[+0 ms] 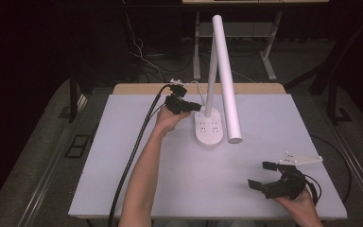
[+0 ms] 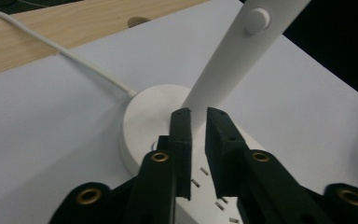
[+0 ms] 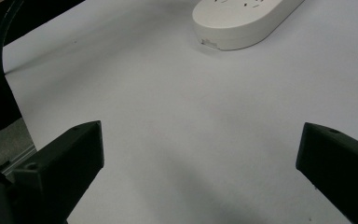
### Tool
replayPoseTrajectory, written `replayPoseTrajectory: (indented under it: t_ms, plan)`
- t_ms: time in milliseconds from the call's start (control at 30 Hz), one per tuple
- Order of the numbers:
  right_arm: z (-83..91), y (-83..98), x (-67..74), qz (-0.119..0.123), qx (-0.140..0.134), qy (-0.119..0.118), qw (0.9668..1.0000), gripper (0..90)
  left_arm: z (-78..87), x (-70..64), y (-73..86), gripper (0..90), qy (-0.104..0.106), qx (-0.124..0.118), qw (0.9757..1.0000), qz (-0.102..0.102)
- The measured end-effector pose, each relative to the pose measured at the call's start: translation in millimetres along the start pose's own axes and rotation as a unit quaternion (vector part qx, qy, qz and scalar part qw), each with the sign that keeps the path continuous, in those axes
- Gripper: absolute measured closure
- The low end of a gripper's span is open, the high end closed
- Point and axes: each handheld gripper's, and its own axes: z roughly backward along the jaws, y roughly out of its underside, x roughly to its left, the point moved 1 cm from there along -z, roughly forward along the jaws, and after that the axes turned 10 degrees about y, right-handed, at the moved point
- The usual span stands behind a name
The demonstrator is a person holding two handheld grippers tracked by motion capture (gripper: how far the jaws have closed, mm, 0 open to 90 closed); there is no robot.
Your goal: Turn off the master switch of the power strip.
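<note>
You are holding the left gripper [image 2: 198, 116] nearly closed over the lamp base [image 2: 144, 112] at the table's far middle, right gripper [image 1: 264, 176] wide apart, risking tipping the lamp if the jaws are nudging its stem [image 2: 223, 65].

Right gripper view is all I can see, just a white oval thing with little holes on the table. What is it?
Observer: It's the base of a white desk lamp; a tall pole rises from it.
Operator: Where's the other gripper?
Observer: The left gripper is at the foot of that pole, its jaws pinched on it.
Operator: Is the lamp plugged in?
Observer: A white cord leaves the base toward the table's wooden edge; its far end is out of sight.
</note>
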Motion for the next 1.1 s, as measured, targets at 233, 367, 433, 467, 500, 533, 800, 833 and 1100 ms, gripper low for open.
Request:
replayPoseTrajectory:
  t_ms: [233,367,433,467,500,533,800,833,1100]
  plan:
    - [0.3,0.2,-0.6,0.001,-0.002,0.000,1.0000,0.2,-10.6,1.8,3.3,89.5,-0.013,0.005,0.9999,0.006]
    - [0.5,0.3,0.0,0.001,0.000,-0.001,1.0000,0.2,-14.5,3.3,4.6,89.7,-0.017,-0.001,0.9998,0.012]
    - [0.6,0.3,0.3,0.003,-0.001,-0.001,1.0000,0.2,-15.6,4.2,5.0,89.6,-0.019,0.002,0.9997,0.012]
    - [0.4,0.3,0.6,0.003,-0.001,-0.001,1.0000,0.2,-16.4,4.3,5.3,89.7,-0.020,0.000,0.9997,0.015]
    - [0.3,0.3,0.7,0.003,-0.001,-0.001,1.0000,0.2,-17.0,4.8,5.6,89.7,-0.022,0.001,0.9996,0.015]
    - [0.3,0.3,0.8,0.003,0.000,-0.002,1.0000,0.2,-19.1,4.2,6.1,89.7,-0.022,-0.008,0.9995,0.023]
    - [0.1,0.3,1.7,0.005,0.000,-0.002,1.0000,0.2,-25.2,8.9,9.9,89.7,-0.026,-0.005,0.9992,0.030]
    - [0.1,0.3,1.7,0.005,0.000,-0.003,1.0000,0.2,-26.1,9.5,10.5,89.7,-0.026,-0.004,0.9992,0.030]
    - [0.1,0.3,2.1,0.006,0.001,-0.004,1.0000,0.2,-31.5,11.0,13.4,89.7,-0.025,-0.005,0.9990,0.038]
